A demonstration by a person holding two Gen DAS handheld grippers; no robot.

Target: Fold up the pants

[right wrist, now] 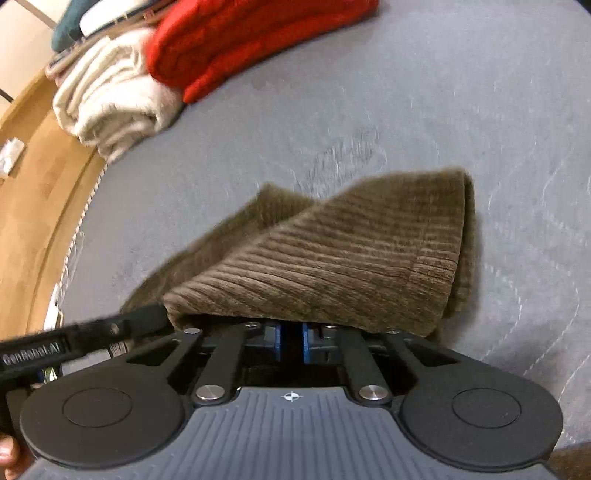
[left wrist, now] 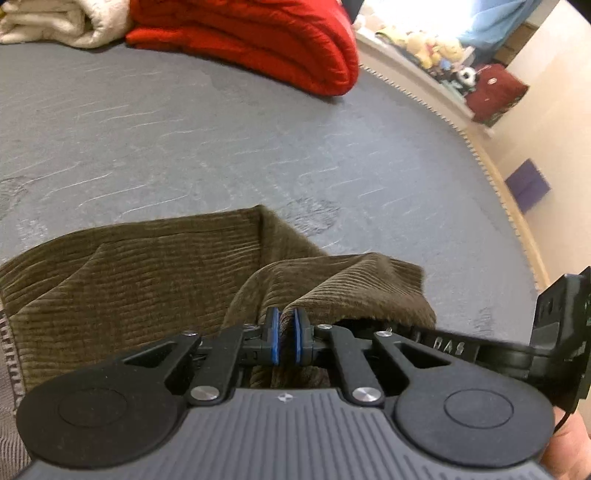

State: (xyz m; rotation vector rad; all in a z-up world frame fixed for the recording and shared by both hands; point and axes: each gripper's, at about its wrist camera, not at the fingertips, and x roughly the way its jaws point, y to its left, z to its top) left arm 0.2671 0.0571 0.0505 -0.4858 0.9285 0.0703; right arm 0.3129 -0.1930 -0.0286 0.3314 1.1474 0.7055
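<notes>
Brown corduroy pants (left wrist: 140,273) lie on a grey bed sheet (left wrist: 221,140). My left gripper (left wrist: 287,332) is shut on a bunched edge of the pants, with cloth pinched between its blue pads (left wrist: 273,334). In the right wrist view the pants (right wrist: 332,266) are lifted and draped over the front of my right gripper (right wrist: 291,341). Its blue pads (right wrist: 306,343) stand close together under the cloth; what they pinch is hidden. The other gripper's black body shows at the right edge of the left view (left wrist: 554,332) and at the left edge of the right view (right wrist: 74,343).
A folded red blanket (left wrist: 258,37) and a cream blanket (left wrist: 62,22) lie at the far side of the bed; both show in the right wrist view (right wrist: 240,40) (right wrist: 110,96). The bed's edge (left wrist: 480,147) curves at right, with toys and a red bag (left wrist: 495,92) beyond.
</notes>
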